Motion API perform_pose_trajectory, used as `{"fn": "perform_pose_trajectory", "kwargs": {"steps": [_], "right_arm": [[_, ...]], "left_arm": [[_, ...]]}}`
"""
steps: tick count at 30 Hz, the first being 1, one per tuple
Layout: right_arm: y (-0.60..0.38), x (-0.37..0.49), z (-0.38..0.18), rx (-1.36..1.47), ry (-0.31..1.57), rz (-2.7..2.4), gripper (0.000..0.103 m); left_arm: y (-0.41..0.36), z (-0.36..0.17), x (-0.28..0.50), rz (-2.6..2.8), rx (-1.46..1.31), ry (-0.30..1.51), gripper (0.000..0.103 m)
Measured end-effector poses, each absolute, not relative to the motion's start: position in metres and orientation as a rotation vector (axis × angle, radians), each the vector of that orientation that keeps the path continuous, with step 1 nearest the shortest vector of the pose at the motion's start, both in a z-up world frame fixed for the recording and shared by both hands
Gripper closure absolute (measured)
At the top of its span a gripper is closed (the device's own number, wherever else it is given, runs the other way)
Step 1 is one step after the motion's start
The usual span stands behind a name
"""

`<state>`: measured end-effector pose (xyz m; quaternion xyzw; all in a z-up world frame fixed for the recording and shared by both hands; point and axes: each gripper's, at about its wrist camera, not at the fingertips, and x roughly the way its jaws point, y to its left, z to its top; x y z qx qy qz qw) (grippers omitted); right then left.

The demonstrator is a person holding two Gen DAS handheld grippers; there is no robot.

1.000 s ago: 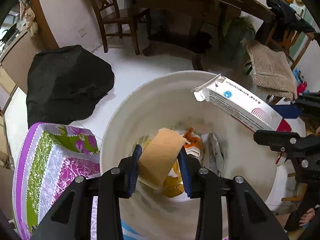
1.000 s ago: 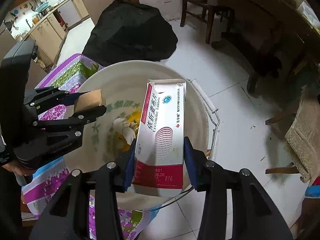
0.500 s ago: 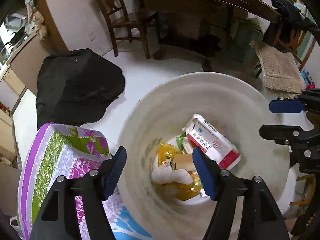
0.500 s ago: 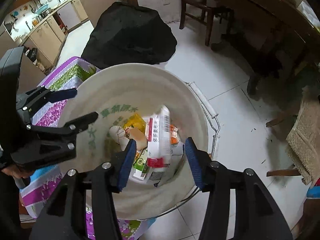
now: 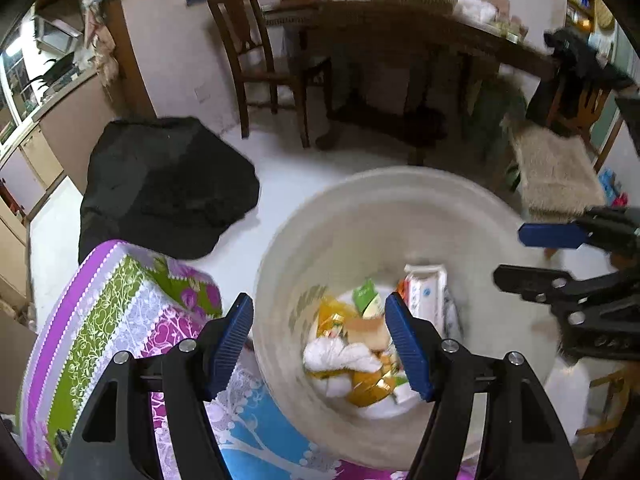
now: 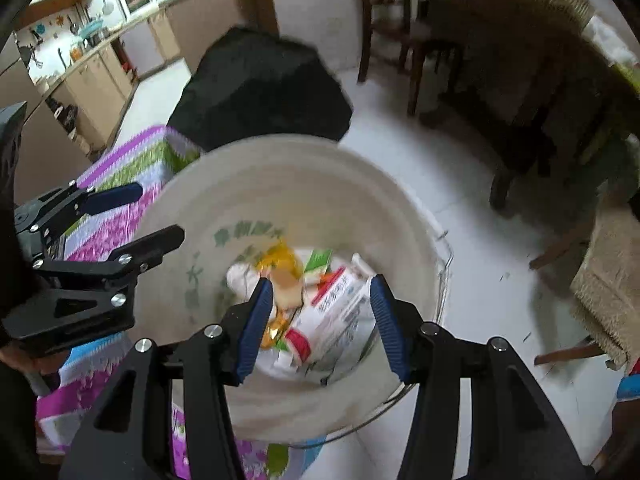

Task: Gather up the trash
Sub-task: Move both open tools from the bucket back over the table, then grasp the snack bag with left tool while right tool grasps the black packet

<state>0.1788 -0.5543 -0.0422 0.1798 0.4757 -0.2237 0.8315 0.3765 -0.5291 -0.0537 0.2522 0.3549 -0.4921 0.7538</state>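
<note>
A wide cream bucket [image 5: 344, 236] [image 6: 304, 184] stands on the white floor and holds the trash. In it lie a white box with red print [image 5: 424, 292] [image 6: 336, 312], a tan piece [image 5: 366, 330] [image 6: 286, 290], yellow wrappers [image 5: 332, 316] and white tissue [image 5: 340, 354]. My left gripper [image 5: 318, 308] [image 6: 160, 212] hangs open over the bucket's near left rim, nothing between its blue pads. My right gripper [image 6: 320, 284] [image 5: 508, 254] is open above the bucket's right side, also without anything in it. The box lies far below its pads.
A black bag [image 5: 160, 184] sits on the floor behind the bucket. A purple and green patterned cloth [image 5: 120, 312] covers a surface at the left. A wooden chair [image 5: 260, 60], a dark table [image 5: 400, 32] and a beige mat [image 5: 556, 176] stand beyond.
Both grippers opened. The tan piece left my left gripper and the white box left my right one; both now lie in the bucket. My left gripper has drawn back and up.
</note>
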Motion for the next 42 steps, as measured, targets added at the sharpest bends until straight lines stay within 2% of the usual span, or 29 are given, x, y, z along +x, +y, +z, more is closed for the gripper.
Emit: {"fn": "perform_pose_trajectory", "kwargs": {"steps": [6,14,25,31,36,38,42], "right_arm": [[-0.524,0.166,-0.022,0.300,0.815,-0.541,0.054],[-0.462,0.152,-0.011,0.225,0.575,-0.515,0.054],[-0.376,0.189,-0.044,0.203,0.588,-0.319,0.054],[-0.334,0.211,-0.052,0.266,0.613,-0.222,0.054],[-0.307,0.211,-0.055,0.298,0.642,-0.153,0.051],[-0.303,0.209,-0.059,0.314,0.649,-0.144,0.043],[-0.296,0.214,-0.062,0.333,0.673,-0.146,0.041]], "left_arm": [[-0.497,-0.031,0.372,-1.071,0.431,0.664,0.034],[-0.394,-0.022,0.363,-0.877,0.254,0.458,0.034],[-0.218,-0.051,0.378,-0.561,0.164,0.472,0.034],[-0.107,-0.071,0.399,-0.383,0.044,0.552,0.027],[-0.057,-0.083,0.410,-0.573,0.146,0.610,0.015],[-0.052,-0.088,0.412,-0.715,0.304,0.580,0.010],[-0.068,-0.106,0.422,-0.873,0.614,0.555,0.009]]}}
